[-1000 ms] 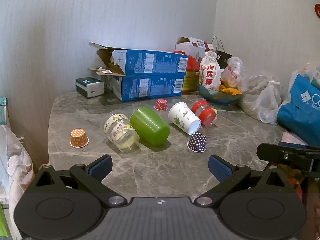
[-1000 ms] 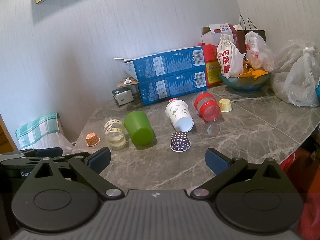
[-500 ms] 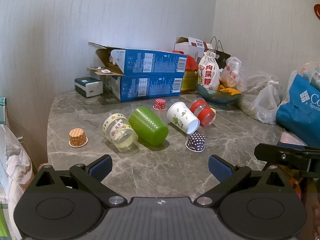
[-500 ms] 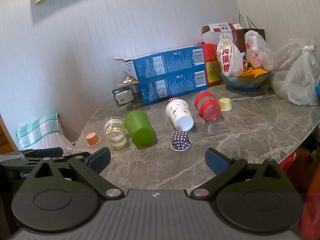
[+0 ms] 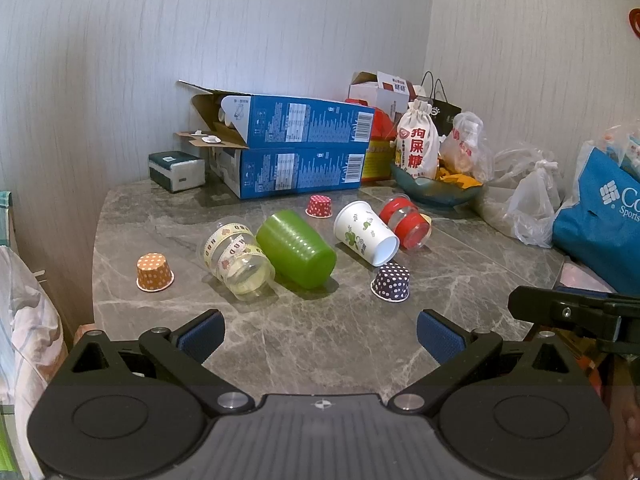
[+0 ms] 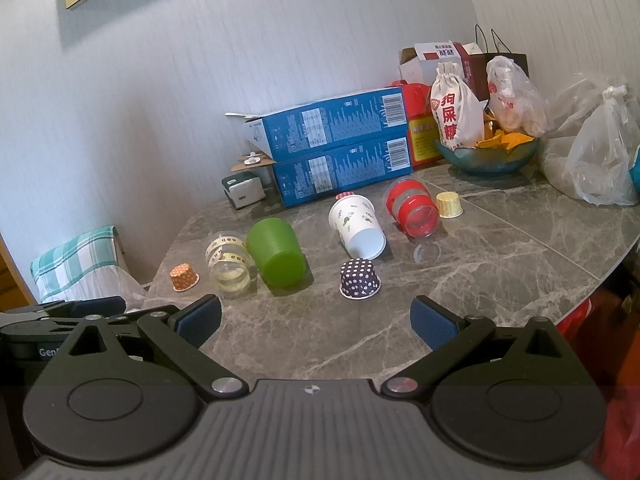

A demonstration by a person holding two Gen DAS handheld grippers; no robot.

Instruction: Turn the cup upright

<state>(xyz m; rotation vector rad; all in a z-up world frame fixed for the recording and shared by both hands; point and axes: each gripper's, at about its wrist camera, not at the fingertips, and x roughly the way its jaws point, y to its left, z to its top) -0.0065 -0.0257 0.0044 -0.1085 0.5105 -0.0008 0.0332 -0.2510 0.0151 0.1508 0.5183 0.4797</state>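
Several cups lie on their sides on the grey marble table (image 5: 320, 340): a clear cup with patterned tape (image 5: 236, 258) (image 6: 228, 266), a green cup (image 5: 296, 248) (image 6: 276, 252), a white paper cup with green leaves (image 5: 366, 232) (image 6: 358, 224) and a clear cup with red bands (image 5: 406, 220) (image 6: 412, 210). Small paper cups stand upside down: orange (image 5: 154, 272) (image 6: 184, 277), dark dotted (image 5: 391, 282) (image 6: 360, 278), red (image 5: 320, 205) and yellow (image 6: 449, 205). My left gripper (image 5: 320, 334) and right gripper (image 6: 316, 320) are open, empty, over the near table edge.
Two stacked blue boxes (image 5: 296, 152) (image 6: 340, 148), a tissue pack (image 5: 176, 170), a bowl with snacks (image 5: 436, 188) (image 6: 486, 156) and plastic bags (image 6: 596, 160) line the back. A blue bag (image 5: 600, 216) stands at the right. The right gripper shows at the left view's right edge (image 5: 576, 312).
Both grippers have drifted very slightly; the cups have not moved. Both grippers stay open.
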